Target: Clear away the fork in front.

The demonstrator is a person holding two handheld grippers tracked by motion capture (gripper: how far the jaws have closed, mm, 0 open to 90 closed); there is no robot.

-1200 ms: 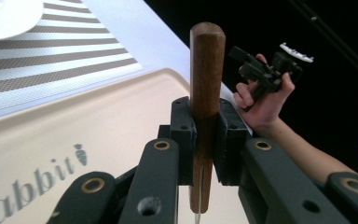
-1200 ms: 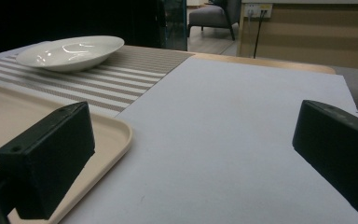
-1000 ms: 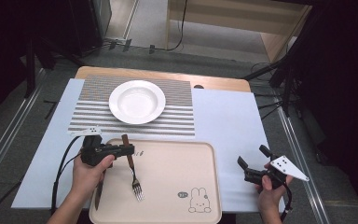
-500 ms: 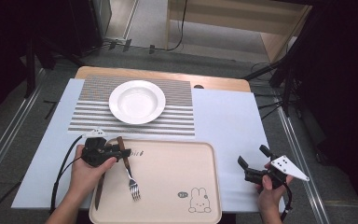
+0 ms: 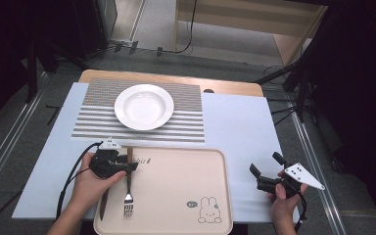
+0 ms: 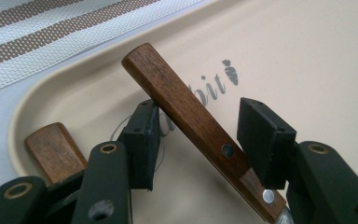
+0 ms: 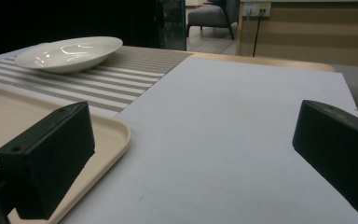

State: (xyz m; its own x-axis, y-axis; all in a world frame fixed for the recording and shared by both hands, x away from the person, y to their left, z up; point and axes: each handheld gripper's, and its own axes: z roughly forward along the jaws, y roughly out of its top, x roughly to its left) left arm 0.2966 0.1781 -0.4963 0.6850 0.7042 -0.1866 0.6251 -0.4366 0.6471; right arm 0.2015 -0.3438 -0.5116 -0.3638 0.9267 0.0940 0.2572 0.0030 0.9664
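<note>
At the left of the tray (image 5: 176, 196), a knife (image 5: 104, 205) and a wood-handled fork (image 5: 129, 193) lie side by side, handles toward the striped placemat (image 5: 186, 122), blade and tines toward the person, probably so each can be picked up by its handle. The left tongs (image 5: 129, 165) sit right over those handles. In the left gripper view the fork handle (image 6: 191, 116) runs slantwise between the two black pads, the left pad (image 6: 142, 144) close against it and the right pad (image 6: 261, 140) standing clear with a gap, so the left tongs are released around the fork, not clenched on it; the jaws have just been opening. The fork looks to rest on the tray under its own weight, and the knife handle (image 6: 56, 151) lies just beside the left jaw. Beyond the tray, a white deep plate (image 5: 144, 106) sits centred on the placemat, with bare mat either side where cutlery would go in a place setting. At the right, the right tongs (image 5: 266, 169) hover off the tray's edge over the pale worktop (image 5: 240, 122), spread wide and empty, seemingly kept out of the way.
</note>
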